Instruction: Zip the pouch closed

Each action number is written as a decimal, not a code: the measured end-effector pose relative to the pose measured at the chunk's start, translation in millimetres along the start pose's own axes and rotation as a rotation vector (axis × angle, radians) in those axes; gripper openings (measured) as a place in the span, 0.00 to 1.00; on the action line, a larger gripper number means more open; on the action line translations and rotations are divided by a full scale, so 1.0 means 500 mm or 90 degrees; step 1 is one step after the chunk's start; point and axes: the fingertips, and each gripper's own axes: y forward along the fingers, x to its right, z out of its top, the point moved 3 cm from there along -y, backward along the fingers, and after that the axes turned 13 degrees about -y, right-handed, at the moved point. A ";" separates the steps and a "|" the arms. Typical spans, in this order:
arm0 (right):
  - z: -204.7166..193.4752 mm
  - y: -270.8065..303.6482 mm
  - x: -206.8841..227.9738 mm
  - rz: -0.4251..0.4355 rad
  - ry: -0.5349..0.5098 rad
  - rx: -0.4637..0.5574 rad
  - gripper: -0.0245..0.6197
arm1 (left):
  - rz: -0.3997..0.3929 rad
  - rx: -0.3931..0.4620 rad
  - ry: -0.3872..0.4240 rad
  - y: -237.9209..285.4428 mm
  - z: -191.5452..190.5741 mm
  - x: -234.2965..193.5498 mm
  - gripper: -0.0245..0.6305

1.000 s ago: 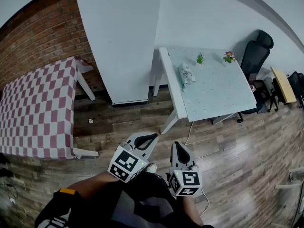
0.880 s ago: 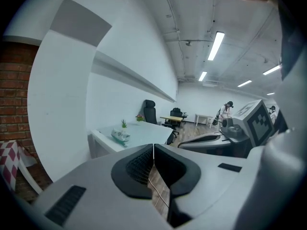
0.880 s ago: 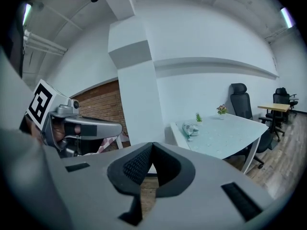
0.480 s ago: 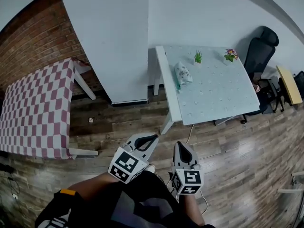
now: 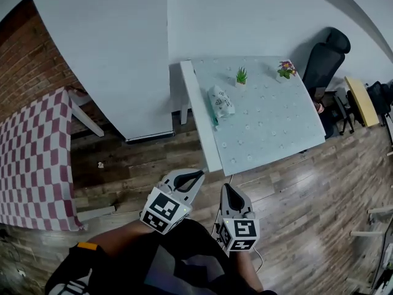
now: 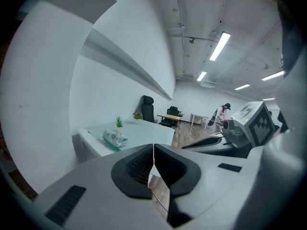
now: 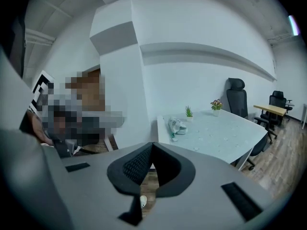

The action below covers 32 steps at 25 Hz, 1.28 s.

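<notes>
Over on the table (image 5: 270, 128), the pouch (image 5: 221, 101) is lying untouched. You are holding left tongs (image 5: 198, 175) and right tongs (image 5: 226, 187) shut, empty; all zipping is waiting.

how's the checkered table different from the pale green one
The checkered table wears a red-and-white cloth; the pale green table has a plain top with faint dots. The checkered table sits left by the brick wall; the pale green table stands ahead, bearing the pouch and two potted plants. Both have white legs on wood floor.
</notes>
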 end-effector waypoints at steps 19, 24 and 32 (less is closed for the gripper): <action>0.128 0.320 0.063 -0.068 -0.120 -0.160 0.07 | -0.103 -0.046 0.025 0.184 0.139 -0.287 0.06; 0.119 0.374 0.077 -0.056 -0.178 -0.203 0.09 | -0.098 -0.069 0.019 0.217 0.120 -0.326 0.06; 0.066 0.465 0.119 0.021 -0.241 -0.242 0.17 | -0.049 -0.115 0.001 0.304 0.077 -0.369 0.06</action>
